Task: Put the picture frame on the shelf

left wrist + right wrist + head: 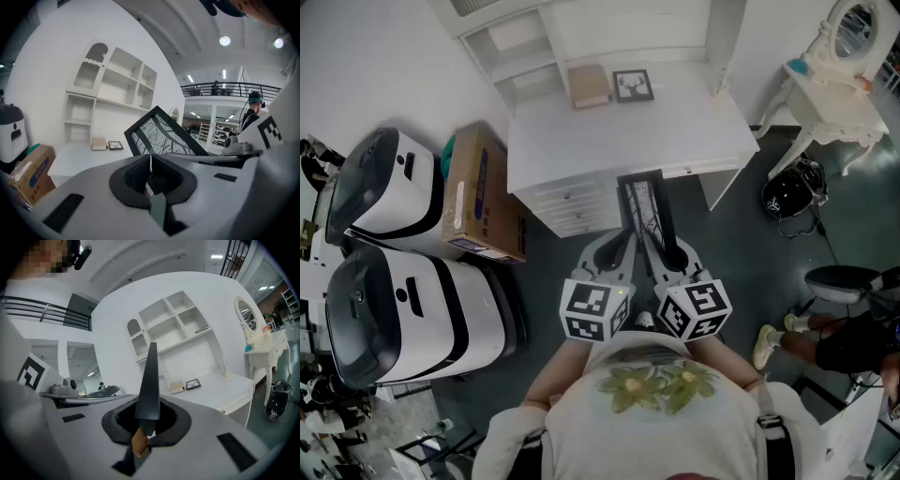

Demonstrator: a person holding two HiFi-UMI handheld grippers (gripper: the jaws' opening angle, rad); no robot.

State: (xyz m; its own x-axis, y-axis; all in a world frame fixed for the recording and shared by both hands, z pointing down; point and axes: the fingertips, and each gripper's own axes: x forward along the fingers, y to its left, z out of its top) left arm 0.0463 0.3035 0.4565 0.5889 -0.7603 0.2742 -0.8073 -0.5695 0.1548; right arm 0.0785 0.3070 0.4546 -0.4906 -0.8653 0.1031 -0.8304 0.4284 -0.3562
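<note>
The left tongs [150, 171] are pinching narrow on the near corner of the picture frame [161, 136], their dark pads pressing its thin edge from both sides. The right tongs [147, 420] are doing the same beside them, clamped almost shut on the frame's rim, which is rising edge-on straight out of them, with a small tan tag hanging below the pads. In the head view the two sets of tongs are sitting side by side just in front of the person's chest, left tongs [622, 246] and right tongs [671, 249], sharing the frame's near end.

From there the picture frame [642, 208] is running forward, long axis pointing away from the person, its far end reaching over the front edge of the white desk [675, 141]. It is being carried in the air, not resting on anything.

The shelf [523, 64] is standing at the desk's far side, ahead of the frame's line and somewhat to the left, its open compartments higher than the desk top in both gripper views. The left tongs are probably sitting slightly nearer those compartments, so the coming carry looks like a forward, upward reach across the desk, likely leaning left. A small framed picture [633, 85] and a tan book [589, 86] are lying at the shelf's foot, directly under that path.
</note>
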